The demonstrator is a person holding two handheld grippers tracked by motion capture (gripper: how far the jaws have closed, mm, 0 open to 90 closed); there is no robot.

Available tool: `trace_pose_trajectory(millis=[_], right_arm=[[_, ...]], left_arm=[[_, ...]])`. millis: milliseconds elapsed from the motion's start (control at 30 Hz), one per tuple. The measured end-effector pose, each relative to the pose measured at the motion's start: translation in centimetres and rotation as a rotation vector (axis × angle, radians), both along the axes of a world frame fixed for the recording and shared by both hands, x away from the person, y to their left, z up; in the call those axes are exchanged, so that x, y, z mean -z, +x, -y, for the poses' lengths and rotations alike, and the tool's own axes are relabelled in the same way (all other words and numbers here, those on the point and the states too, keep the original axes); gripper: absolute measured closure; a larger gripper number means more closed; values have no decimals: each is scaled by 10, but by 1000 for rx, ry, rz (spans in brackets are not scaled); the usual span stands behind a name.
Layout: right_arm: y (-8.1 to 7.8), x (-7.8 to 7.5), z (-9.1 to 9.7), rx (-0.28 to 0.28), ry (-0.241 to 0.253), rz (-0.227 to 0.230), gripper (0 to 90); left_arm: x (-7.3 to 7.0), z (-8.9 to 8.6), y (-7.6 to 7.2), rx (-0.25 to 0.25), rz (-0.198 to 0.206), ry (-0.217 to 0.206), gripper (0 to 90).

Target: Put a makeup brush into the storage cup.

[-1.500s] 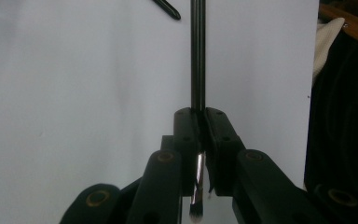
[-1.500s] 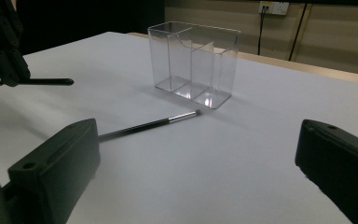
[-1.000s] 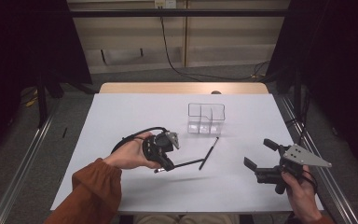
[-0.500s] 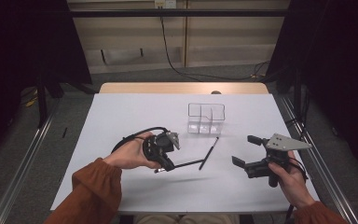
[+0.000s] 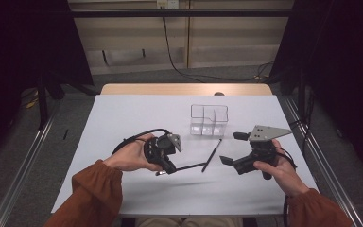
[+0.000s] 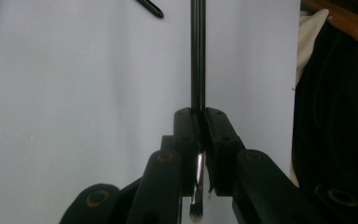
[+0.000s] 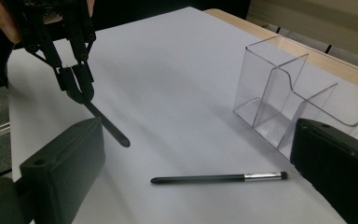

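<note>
Left gripper (image 5: 166,166), lower centre of the high view: clamped on a thin black makeup brush (image 5: 189,167), handle jutting rightward above the white desk (image 5: 123,123). Right gripper (image 5: 236,151), lower right: jaws wide, holding nothing. Second brush (image 5: 211,155): loose on the desk between both grippers, just below the clear organiser (image 5: 209,119). Risk: the grip sits near the bristle end, so the long handle may pivot or slip, missing a compartment.

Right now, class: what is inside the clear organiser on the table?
The clear organiser has nothing visible in its compartments seen here; the right gripper covers its near corner. One brush lies on the table beside it.
</note>
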State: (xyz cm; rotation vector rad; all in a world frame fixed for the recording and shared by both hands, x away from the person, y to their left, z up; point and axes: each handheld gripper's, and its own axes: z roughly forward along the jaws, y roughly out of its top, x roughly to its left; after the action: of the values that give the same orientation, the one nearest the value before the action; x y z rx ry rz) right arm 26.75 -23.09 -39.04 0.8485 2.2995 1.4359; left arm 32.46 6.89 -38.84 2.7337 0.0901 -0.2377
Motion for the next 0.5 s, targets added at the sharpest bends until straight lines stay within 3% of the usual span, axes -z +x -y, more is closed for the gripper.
trace_pose_trajectory(millis=[267,500], right_arm=[[16,-10,-23,-113,-92,-45,30],[22,-14,-38,-172,-170,-77,34]], left_arm=[[-1,3,0,14,-4,7,839],[0,3,-1,13,-10,17,839]])
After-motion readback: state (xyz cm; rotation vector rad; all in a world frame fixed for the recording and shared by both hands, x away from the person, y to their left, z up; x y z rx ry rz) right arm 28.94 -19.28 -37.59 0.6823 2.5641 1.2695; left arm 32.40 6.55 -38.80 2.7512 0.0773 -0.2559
